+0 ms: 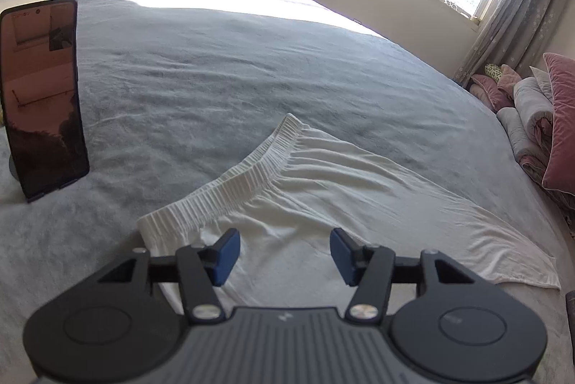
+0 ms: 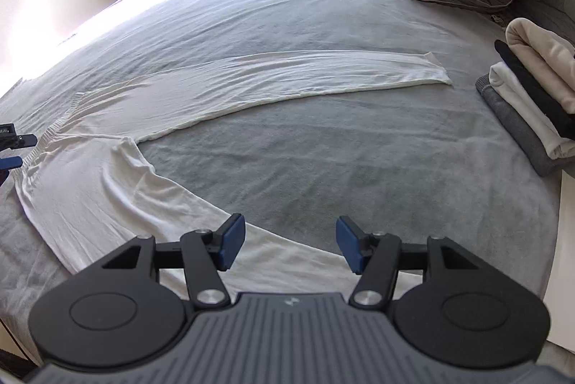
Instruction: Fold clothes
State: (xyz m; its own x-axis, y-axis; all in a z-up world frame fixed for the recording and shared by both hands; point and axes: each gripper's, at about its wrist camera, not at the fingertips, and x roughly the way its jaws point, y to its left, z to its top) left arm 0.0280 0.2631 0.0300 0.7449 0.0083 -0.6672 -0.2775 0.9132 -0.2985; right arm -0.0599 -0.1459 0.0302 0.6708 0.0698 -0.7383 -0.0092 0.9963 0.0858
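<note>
On the grey bed, white trousers lie spread near its front edge; left gripper and right gripper fingers gape above them, holding nothing.

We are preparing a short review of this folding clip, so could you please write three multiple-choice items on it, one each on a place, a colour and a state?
1. Where is the stack of folded clothes?
A. At the bed's right edge
B. Under the window
C. On the floor

2. What colour are the long pants spread on the bed?
A. Black
B. White
C. Pink

3. How does the right gripper stand?
A. Shut on the pillow
C. Shut on the phone
B. Open, holding nothing

Answers:
1. A, the stack sits at the bed's right edge in the right wrist view.
2. B, the waistband and both legs are white.
3. B, its blue pads stand apart over a leg.
</note>
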